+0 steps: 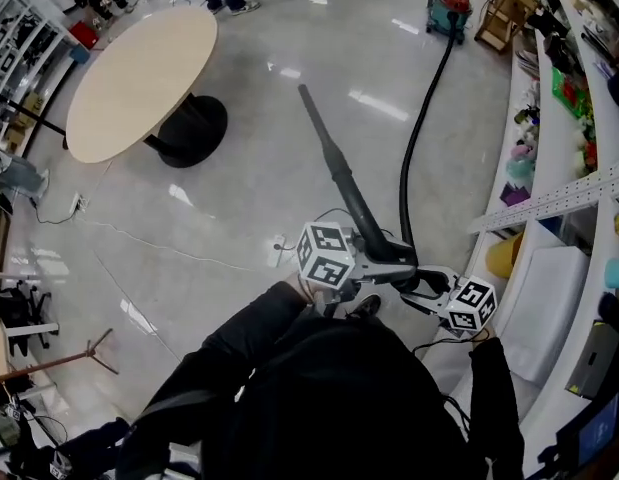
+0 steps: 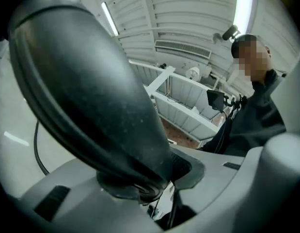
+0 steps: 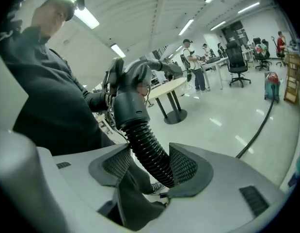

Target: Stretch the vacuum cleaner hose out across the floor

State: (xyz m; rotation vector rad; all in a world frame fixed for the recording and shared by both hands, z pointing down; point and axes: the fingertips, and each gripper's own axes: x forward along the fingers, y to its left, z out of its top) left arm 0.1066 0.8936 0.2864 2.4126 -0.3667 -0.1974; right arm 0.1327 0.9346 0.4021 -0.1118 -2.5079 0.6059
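My left gripper (image 2: 140,183) is clamped on the wand's dark handle (image 2: 91,96). My right gripper (image 3: 152,165) stands part open, with the ribbed hose (image 3: 147,149) loose between its pads and touching only one. The hose trails across the floor (image 1: 259,168) to the vacuum cleaner (image 1: 449,10).

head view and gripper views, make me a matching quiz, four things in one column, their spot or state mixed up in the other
Things:
1. round table
2. vacuum cleaner
3. left gripper
4. right gripper

Spot or state:
A. ribbed hose runs between its jaws
B. top right of the head view
C. upper left of the head view
D. closed on the wand handle

Pairs: 1-C, 2-B, 3-D, 4-A
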